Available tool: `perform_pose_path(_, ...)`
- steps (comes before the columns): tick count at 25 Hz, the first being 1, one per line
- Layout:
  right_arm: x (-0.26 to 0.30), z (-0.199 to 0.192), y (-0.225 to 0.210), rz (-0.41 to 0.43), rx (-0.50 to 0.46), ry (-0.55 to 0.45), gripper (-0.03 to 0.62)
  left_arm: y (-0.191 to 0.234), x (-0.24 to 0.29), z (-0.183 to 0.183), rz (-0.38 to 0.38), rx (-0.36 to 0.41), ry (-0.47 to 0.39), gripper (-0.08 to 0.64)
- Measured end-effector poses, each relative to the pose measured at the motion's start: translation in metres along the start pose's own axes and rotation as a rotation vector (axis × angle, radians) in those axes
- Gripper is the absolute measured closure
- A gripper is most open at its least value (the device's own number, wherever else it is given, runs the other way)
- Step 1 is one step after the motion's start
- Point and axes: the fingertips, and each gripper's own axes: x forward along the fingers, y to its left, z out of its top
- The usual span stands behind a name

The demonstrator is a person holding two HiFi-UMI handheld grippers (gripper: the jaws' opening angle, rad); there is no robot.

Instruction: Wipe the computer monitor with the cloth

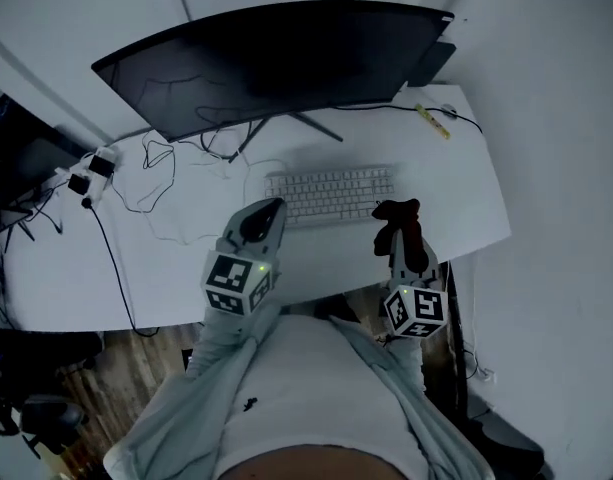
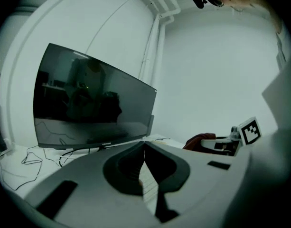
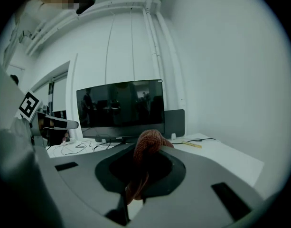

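Monitor: 1 wide dark screen, switched off, standing on its stand at the back of the white desk; it is tilted across the head view, and room reflections show in its glass.
Cloth: reddish-brown knit, bunched into a lump; it is up off the desk, in front of the monitor and well apart from the screen.
Right gripper: its 2 jaws are clamped on the cloth, which bulges above their tips and hangs down between them. It is held over the near edge of the desk, to the right of the keyboard.
Left gripper: its 2 jaws are closed tip to tip with nothing between them. It hovers over the near edge of the desk by the keyboard's left end, pointing towards the monitor.
Keyboard: white, lying flat on the desk below the monitor, between the 2 grippers.
Cables: thin dark wires looped on the desk left of the keyboard, running to the monitor stand.
Yellow strip: lies at the desk's far right corner, beside a cable.
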Motion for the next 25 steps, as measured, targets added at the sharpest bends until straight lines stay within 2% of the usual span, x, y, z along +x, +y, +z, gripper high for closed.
perform_pose_path(8,0.060,0.039,-0.013,0.280,-0.086,-0.032,0.555,-0.003,-0.007,0.014,0.266,-0.060,-0.073,0.540)
perform_pose_path(16,0.092,0.055,0.008,0.488,-0.129,-0.055,0.555,-0.002,-0.046,0.006,0.502,-0.095,-0.096,0.540)
perform_pose_path(19,0.098,0.054,0.021,0.544,-0.138,-0.050,0.555,-0.001,-0.057,0.004,0.556,-0.100,-0.102,0.540)
perform_pose_path(25,0.108,0.059,0.051,0.597,-0.169,-0.059,0.555,0.014,-0.072,0.006,0.598,-0.108,-0.122,0.540)
